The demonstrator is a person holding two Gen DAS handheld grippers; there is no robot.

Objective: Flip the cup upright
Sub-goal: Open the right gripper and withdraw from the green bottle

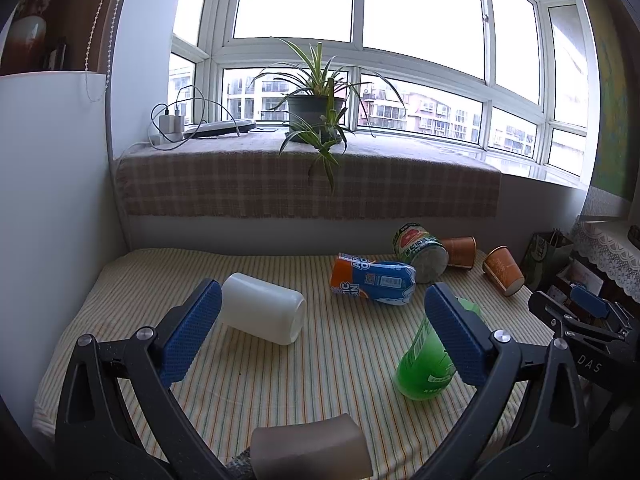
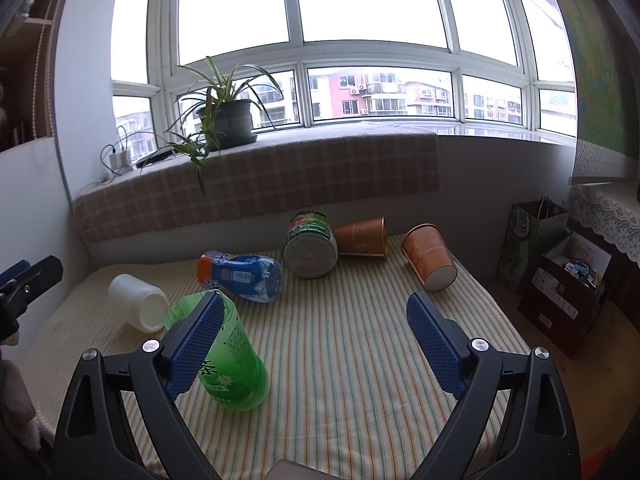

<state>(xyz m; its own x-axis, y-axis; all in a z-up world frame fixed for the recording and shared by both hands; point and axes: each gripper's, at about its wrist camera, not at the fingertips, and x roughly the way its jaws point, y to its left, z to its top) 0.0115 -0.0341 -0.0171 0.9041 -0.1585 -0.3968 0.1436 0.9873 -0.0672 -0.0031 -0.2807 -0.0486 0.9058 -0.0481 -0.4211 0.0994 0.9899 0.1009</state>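
Observation:
Two orange paper cups lie on their sides at the far right of the striped cloth: one (image 2: 429, 258) (image 1: 503, 270) with its base toward me, the other (image 2: 361, 237) (image 1: 461, 252) behind it near the wall. My left gripper (image 1: 320, 336) is open and empty, held above the cloth near a white cup (image 1: 262, 308) (image 2: 138, 301) lying on its side. My right gripper (image 2: 314, 344) is open and empty, well short of the orange cups; it shows at the right edge of the left wrist view (image 1: 580, 316).
A green bottle (image 2: 230, 360) (image 1: 428, 360), a blue and orange bottle (image 2: 242, 274) (image 1: 372, 280) and a green jar (image 2: 310, 244) (image 1: 422, 252) lie on the cloth. A potted plant (image 2: 224, 120) stands on the sill. Bags and a box (image 2: 568, 292) stand at the right.

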